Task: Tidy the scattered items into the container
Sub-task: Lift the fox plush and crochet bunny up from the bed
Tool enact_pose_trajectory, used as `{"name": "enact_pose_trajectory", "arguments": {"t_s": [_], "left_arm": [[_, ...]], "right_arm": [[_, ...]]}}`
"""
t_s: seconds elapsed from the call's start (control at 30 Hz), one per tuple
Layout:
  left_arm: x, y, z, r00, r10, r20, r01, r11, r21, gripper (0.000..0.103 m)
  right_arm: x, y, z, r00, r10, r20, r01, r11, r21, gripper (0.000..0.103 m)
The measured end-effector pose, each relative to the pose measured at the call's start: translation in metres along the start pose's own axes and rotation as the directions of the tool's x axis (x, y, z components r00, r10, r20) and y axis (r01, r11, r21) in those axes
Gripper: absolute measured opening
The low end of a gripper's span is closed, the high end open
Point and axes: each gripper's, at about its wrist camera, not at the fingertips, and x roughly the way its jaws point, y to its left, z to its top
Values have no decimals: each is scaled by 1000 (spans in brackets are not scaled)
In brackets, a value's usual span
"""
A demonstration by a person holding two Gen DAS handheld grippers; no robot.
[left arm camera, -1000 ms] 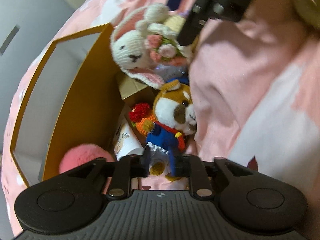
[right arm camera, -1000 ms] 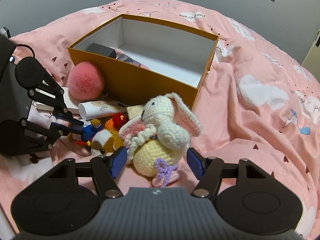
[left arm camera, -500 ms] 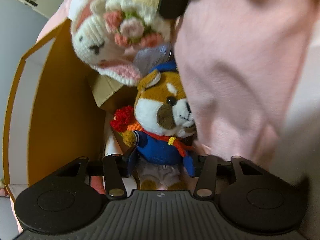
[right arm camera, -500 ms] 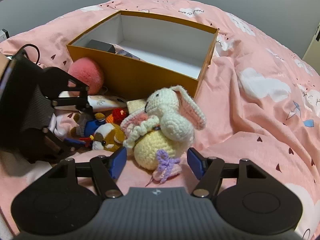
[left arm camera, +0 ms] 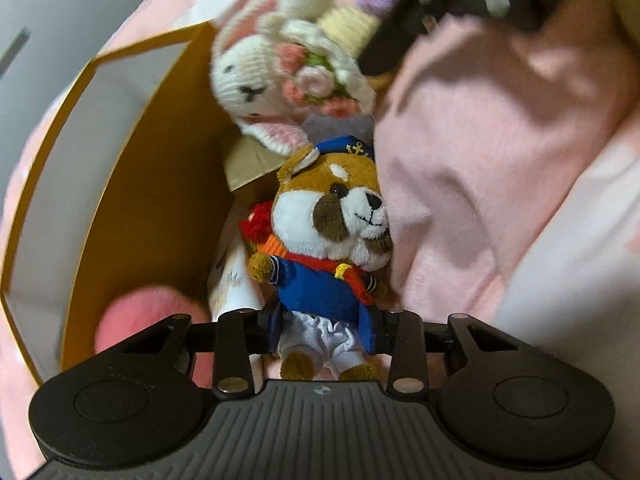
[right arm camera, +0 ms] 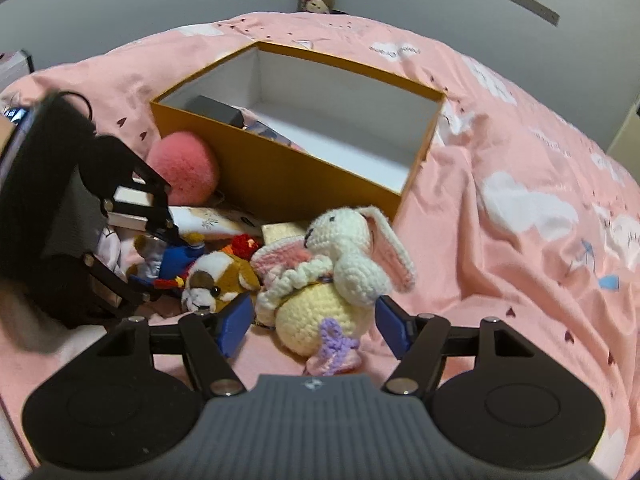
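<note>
Pink bed cover spread under everything, carrying an open orange box with a dark item in its far corner. Against the box's near wall: pink pompom, crocheted rabbit sitting between the spread fingers of the right claw, fingers not clearly touching it. Sailor dog plush lying beside the rabbit, pinched at the waist by the closed left claw.
</note>
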Motion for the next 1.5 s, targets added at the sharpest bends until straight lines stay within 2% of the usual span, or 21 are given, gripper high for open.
{"name": "enact_pose_trajectory", "arguments": {"t_s": [0.1,0.2,0.37,0.5,0.6,0.7,0.83,0.93,1.03,1.13,1.27,1.4,1.5], "left_arm": [[-14,13,-5,999,-47,13,48,991,-128,42],[-28,26,-12,995,-92,48,102,961,-258,42],[-45,46,-22,986,-132,101,163,890,-426,42],[-55,61,-25,979,-141,149,199,827,-526,42],[-56,85,-18,968,-152,201,243,764,-597,42],[-57,104,-4,962,-140,234,262,712,-651,42],[-68,110,-19,964,-114,240,253,667,-701,42],[-61,111,-24,963,-111,245,259,634,-729,42],[-52,115,-22,961,-107,254,265,616,-742,42],[-53,114,-23,959,-108,261,271,609,-745,42],[-53,112,-24,960,-100,261,266,609,-747,42],[-52,110,-24,961,-99,258,263,611,-746,42],[-52,107,-25,960,-98,262,266,612,-745,42]], "right_arm": [[5,3,3,1000,-21,-9,21,999,-37,71],[13,3,5,999,-27,-22,26,999,-47,72],[25,0,9,999,-24,-29,24,999,-24,82],[36,-9,12,999,-1,-41,3,999,34,83],[42,-12,11,999,11,-52,-8,998,62,82],[47,-10,7,997,13,-80,-8,998,62,75],[50,-14,1,993,33,-111,-20,993,116,60],[43,-17,-2,993,56,-100,-41,988,149,55],[34,-20,-3,994,78,-82,-62,981,184,52],[29,-18,-3,993,88,-81,-73,982,177,50],[28,-5,-1,995,24,-97,-15,996,87,57],[9,10,5,997,-40,-67,39,999,-27,57],[-4,18,10,999,9,-41,-11,998,-67,57]]}}
